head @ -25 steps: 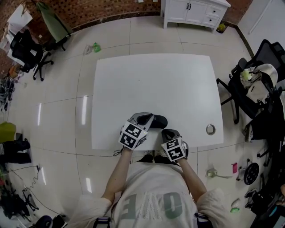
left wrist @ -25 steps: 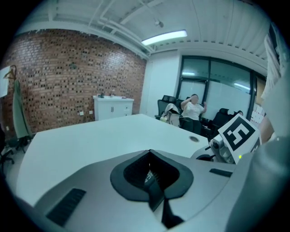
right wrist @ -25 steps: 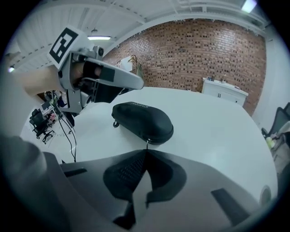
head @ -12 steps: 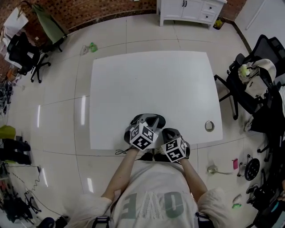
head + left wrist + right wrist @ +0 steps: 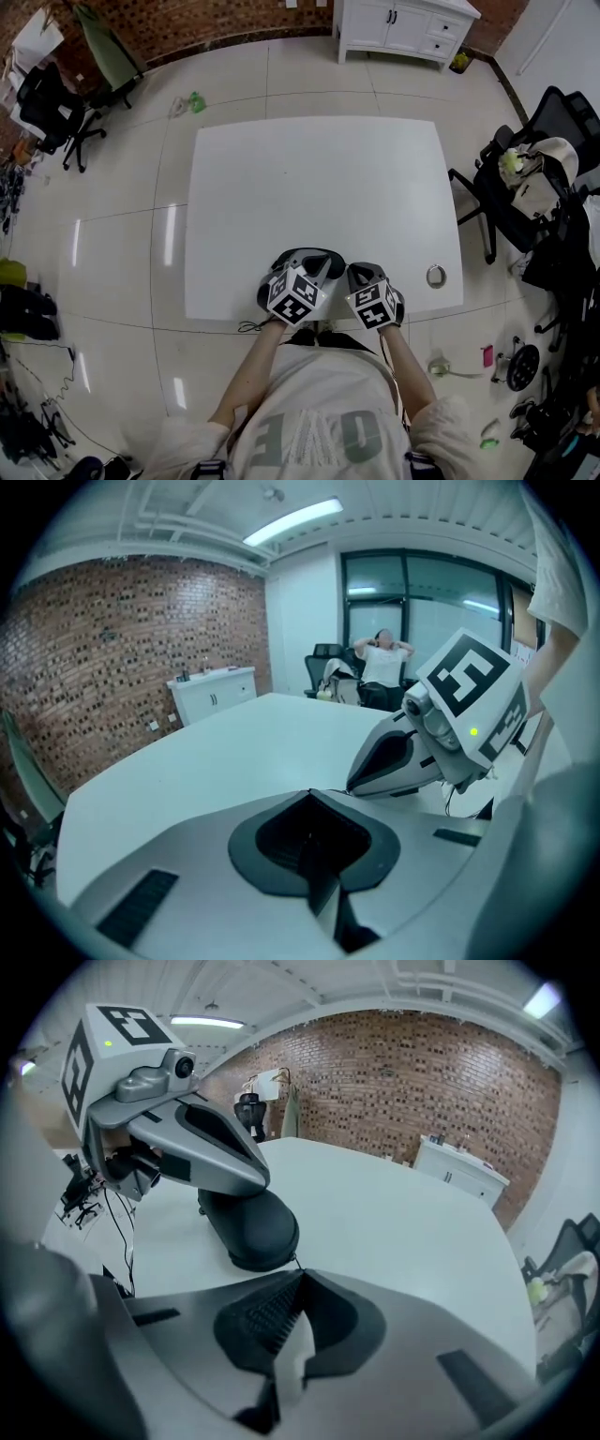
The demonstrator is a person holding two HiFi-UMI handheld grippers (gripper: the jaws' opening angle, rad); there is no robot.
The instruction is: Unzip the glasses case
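Dark oval hard-shell glasses case [image 5: 248, 1222] at white table's [image 5: 319, 178] near edge looks fully zipped; left tongs [image 5: 309, 794], jaws together, rest on it, right tongs [image 5: 302, 1274] closed, apparently pinching thin zip pull [image 5: 294, 1262]; unzipping all remains.

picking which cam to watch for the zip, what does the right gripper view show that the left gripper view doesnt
Only the right gripper view: the dark case, with the left gripper over it. Only the left gripper view: the right gripper from outside and a seated person at the back. Both: the white table, the brick wall and their own shut jaws.
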